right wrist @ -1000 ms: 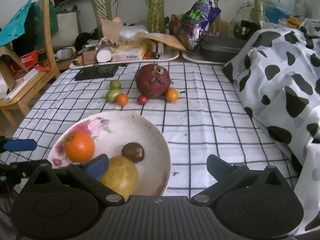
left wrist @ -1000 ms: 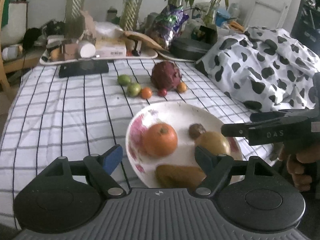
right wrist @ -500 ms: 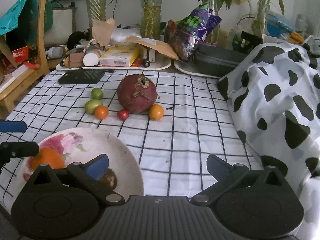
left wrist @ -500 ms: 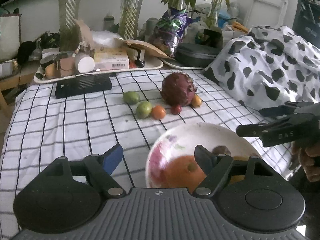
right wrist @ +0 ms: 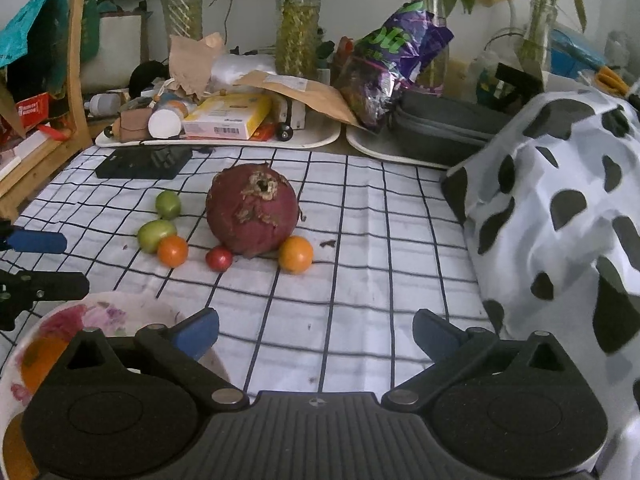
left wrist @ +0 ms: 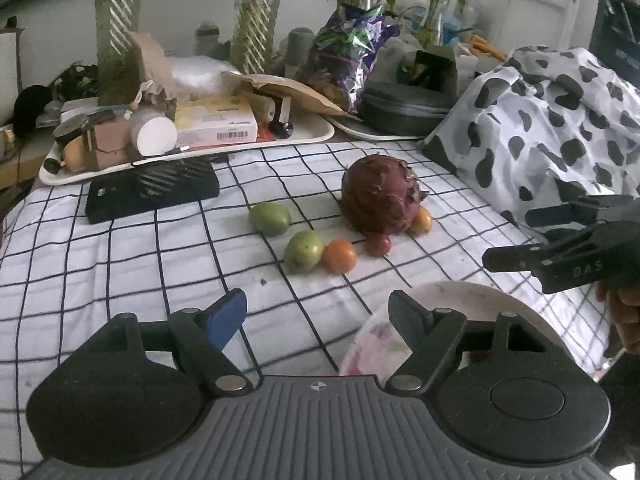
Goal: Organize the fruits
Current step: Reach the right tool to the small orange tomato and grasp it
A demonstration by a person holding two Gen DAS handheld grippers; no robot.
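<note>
Both views lifted off plate toward loose fruits; left tongs, right tongs wide open, empty.

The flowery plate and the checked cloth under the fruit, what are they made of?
The plate looks like glazed ceramic: it is glossy white with printed pink flowers, though melamine would look alike. The checked cloth seems to be woven fabric with a matte finish: it has soft creases and folds, and the dark grid lines bend with them.

A home: cluttered trays, potted plants, checked tablecloth.
</note>
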